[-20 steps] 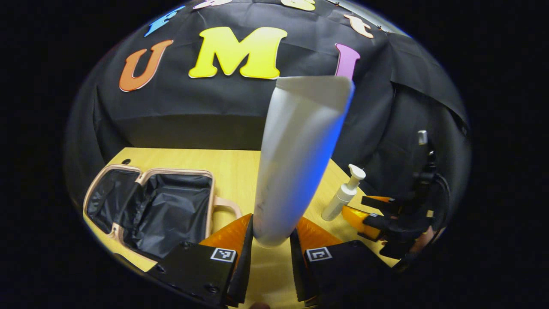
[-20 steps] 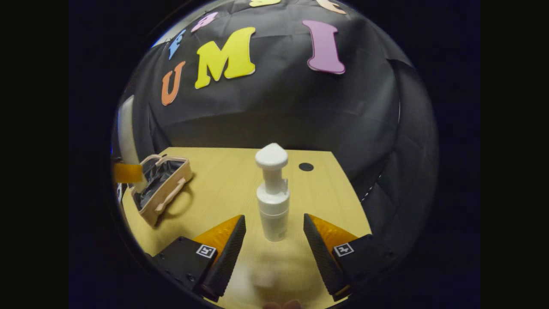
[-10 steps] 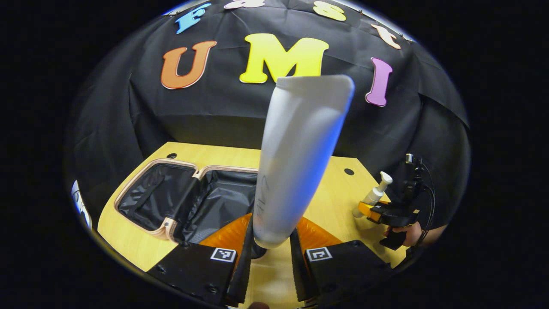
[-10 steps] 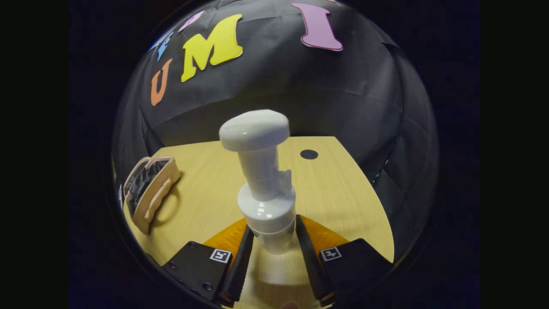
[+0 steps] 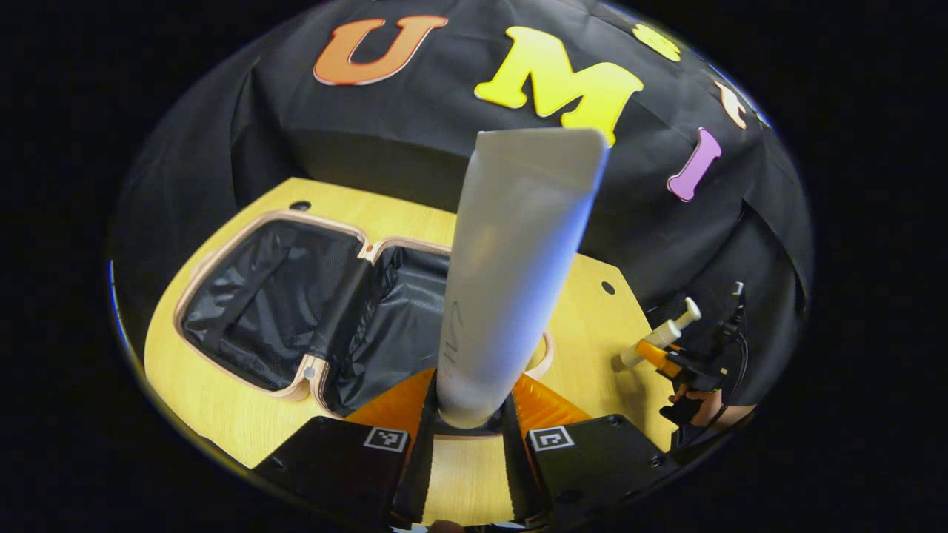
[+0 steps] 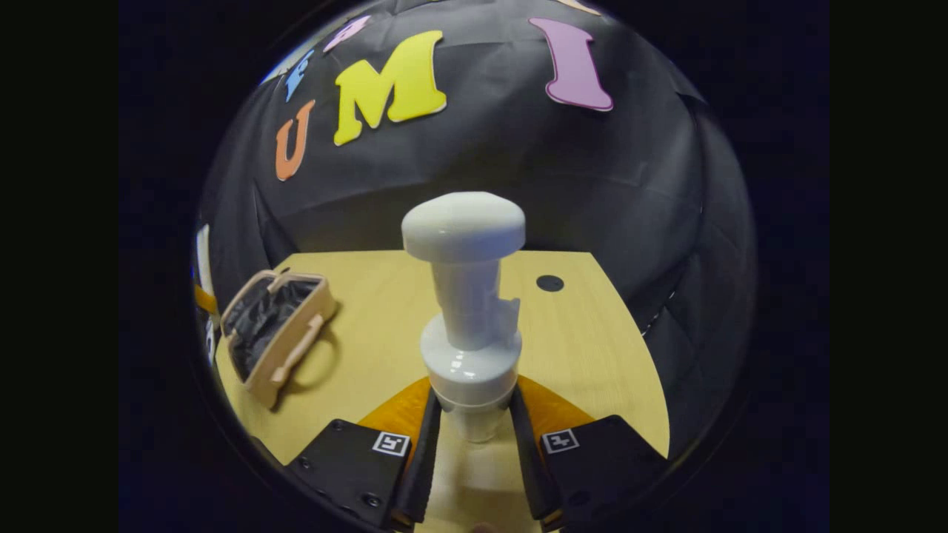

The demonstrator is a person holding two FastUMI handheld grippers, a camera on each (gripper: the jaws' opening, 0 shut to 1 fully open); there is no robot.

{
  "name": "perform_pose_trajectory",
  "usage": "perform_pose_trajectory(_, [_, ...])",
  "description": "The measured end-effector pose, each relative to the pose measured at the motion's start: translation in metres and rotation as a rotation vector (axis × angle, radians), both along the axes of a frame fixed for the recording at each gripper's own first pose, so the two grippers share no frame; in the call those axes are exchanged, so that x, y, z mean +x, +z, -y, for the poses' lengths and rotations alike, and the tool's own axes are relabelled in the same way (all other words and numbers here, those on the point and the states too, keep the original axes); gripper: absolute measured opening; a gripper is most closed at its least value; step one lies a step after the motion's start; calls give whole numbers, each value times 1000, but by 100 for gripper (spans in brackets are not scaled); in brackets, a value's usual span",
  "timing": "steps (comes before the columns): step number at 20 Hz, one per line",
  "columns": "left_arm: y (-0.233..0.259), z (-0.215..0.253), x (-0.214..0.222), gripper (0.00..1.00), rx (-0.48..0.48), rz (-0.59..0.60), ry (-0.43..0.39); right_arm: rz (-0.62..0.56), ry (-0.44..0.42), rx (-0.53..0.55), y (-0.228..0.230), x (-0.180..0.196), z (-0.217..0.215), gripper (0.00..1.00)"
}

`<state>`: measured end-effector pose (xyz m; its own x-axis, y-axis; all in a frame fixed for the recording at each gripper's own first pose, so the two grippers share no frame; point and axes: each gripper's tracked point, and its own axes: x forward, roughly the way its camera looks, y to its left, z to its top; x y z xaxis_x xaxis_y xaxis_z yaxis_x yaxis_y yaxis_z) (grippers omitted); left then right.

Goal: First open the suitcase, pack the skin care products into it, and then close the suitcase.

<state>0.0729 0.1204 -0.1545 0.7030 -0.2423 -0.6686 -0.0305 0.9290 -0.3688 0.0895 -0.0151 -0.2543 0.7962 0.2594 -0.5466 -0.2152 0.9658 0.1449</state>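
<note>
In the left gripper view, the suitcase [image 5: 311, 311] lies open on the table [image 5: 215, 400], both dark-lined halves bare, so by my reading the opening is done and the packing is not. The left tongs [image 5: 468, 426] are closed narrow on the base of a white tube [image 5: 511, 274], held upright just above the near half of the case. Farther right, the right tongs [image 5: 652, 354] hold a pump bottle [image 5: 663, 337], small and hard to make out, with a hand [image 5: 696, 403] below them.

In the right gripper view, the right tongs [image 6: 474, 437] clamp the pump bottle [image 6: 468, 311] low on its body, well apart from the suitcase [image 6: 278, 333] at the left. Both products are left to place, then the closing. The bottle's base is hidden between the fingers, and the case's far half is cut off.
</note>
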Motion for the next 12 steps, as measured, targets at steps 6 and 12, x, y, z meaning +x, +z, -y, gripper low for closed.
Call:
perform_pose_trajectory(6, [-64,-14,29,44,-171,-215,-144,-19,97,142,79,-67,-37,47])
perform_pose_trajectory(12, [-115,-37,29,44,-43,-489,-207,-30,100,221,129,-112,-58,47])
